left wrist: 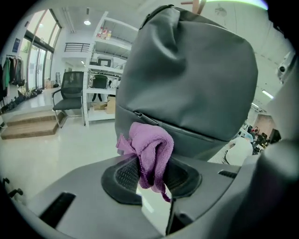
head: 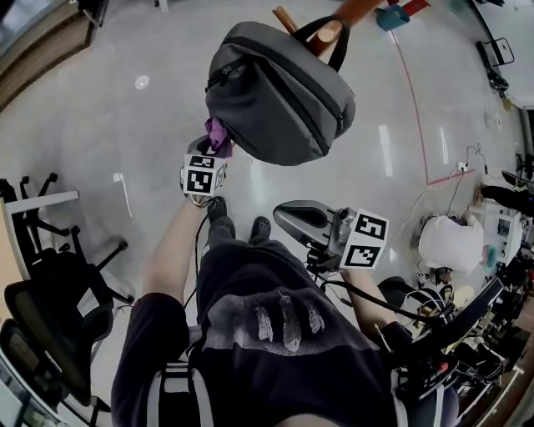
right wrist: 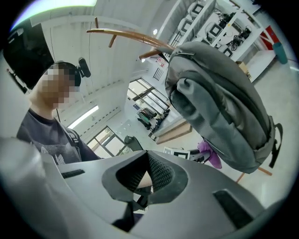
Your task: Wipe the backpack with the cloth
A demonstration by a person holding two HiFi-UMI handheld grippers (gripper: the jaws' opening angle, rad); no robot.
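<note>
A grey backpack [head: 279, 92] hangs by its top loop from a wooden peg rack [head: 334, 25], its bottom tilted toward me. My left gripper [head: 212, 150] is raised at the bag's lower left edge, shut on a purple cloth [head: 219, 135]. In the left gripper view the cloth [left wrist: 149, 144] bunches out of the left gripper [left wrist: 149, 173] and touches the backpack [left wrist: 187, 79] just under a zip. My right gripper [head: 285, 218] hangs lower, below the bag and apart from it, shut and holding nothing. The right gripper view shows the right gripper [right wrist: 145, 176], the backpack [right wrist: 219, 107] and the cloth [right wrist: 210, 158].
Black office chairs [head: 50, 308] stand at my left. A white bundle [head: 450, 242], cables and equipment crowd the right side. A red line [head: 413, 100] runs across the glossy floor. White shelving [left wrist: 100, 70] and another chair [left wrist: 70, 95] stand behind the bag.
</note>
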